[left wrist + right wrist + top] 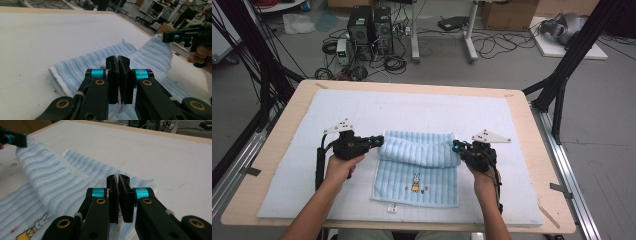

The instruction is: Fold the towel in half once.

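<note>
1. While we are pinching the towel (418,170) at its folded far edge, it is lying mid-tabletop, its near half flat with the rabbit print up.
2. We are judging it soft, light and limp, best taken at corners; both are clenched on it, left tool (378,140) and right tool (457,147).
3. We are working on a pale mat (512,150) over the wooden tabletop (277,145); cables and computers are cluttering the floor (437,55) beyond.
</note>
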### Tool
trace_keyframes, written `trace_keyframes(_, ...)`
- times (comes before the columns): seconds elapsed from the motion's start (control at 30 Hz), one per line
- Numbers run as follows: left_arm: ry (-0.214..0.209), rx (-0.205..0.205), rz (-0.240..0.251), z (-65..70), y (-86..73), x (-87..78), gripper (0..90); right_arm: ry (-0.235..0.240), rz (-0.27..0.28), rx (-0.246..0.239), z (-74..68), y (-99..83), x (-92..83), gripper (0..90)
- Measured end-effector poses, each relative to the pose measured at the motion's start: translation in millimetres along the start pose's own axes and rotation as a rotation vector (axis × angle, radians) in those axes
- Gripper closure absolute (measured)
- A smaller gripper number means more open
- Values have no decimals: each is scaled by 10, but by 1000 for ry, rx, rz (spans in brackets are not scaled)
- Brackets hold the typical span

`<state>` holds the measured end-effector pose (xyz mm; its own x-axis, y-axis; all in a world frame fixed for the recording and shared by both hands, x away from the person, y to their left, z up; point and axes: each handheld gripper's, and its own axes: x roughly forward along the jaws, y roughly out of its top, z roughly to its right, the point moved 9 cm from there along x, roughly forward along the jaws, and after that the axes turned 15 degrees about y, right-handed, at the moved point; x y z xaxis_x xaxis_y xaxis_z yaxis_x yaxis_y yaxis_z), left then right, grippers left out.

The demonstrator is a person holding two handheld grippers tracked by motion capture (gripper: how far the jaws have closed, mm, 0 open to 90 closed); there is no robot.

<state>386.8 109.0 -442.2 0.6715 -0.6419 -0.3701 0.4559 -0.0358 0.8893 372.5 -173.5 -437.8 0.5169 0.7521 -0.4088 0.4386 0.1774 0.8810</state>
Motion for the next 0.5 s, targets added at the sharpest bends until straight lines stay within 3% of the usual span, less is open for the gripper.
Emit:
trace_keyframes(0.27,-5,11,-22,47,-268,-134,853,35,-4,2,-181,-260,-113,869)
trace_keyframes(0.5,-17,58,-46,138,-429,-280,856,69,-12,-17,-369,-466,-175,868)
